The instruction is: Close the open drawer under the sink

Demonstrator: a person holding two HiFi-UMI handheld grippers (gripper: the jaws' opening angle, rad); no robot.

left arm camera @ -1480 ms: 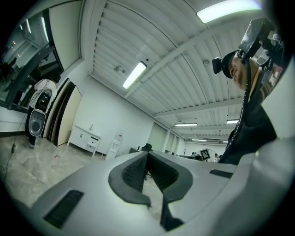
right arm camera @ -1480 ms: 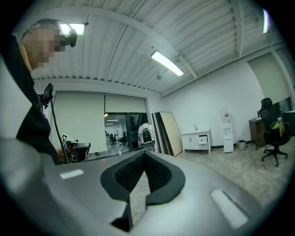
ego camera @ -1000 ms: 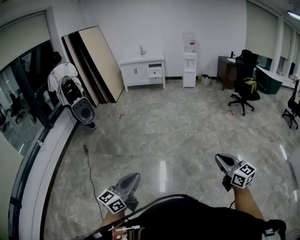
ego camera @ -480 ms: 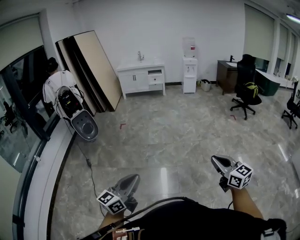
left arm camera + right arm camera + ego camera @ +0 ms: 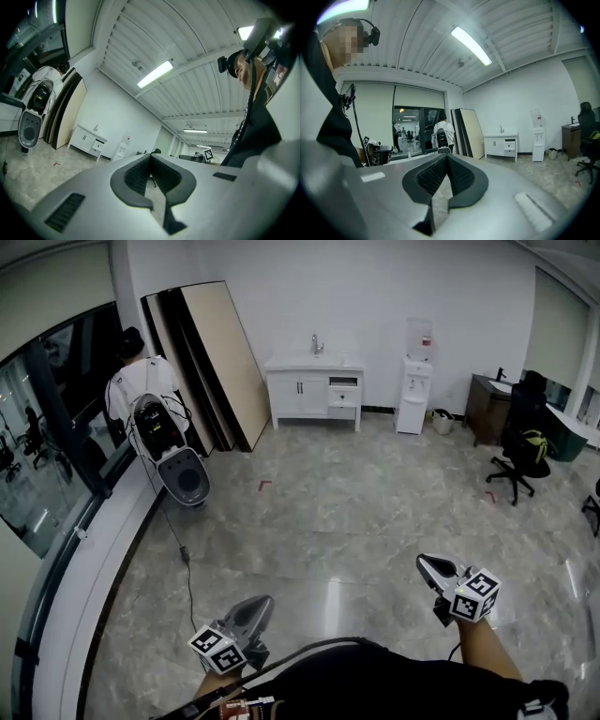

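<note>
Far off in the head view, the sink cabinet [image 5: 302, 395] stands against the back wall, its drawer [image 5: 344, 382] apparently open at the right end; closing has not begun. The left gripper [image 5: 263, 604] and right gripper [image 5: 424, 562] hang near the person, well apart from it. Left gripper view: jaws together, empty, sink cabinet [image 5: 86, 139] far left. Right gripper view: jaws together, empty, sink cabinet [image 5: 500, 145] far right. The drawer's front seems to face the room, long axis along the wall.
</note>
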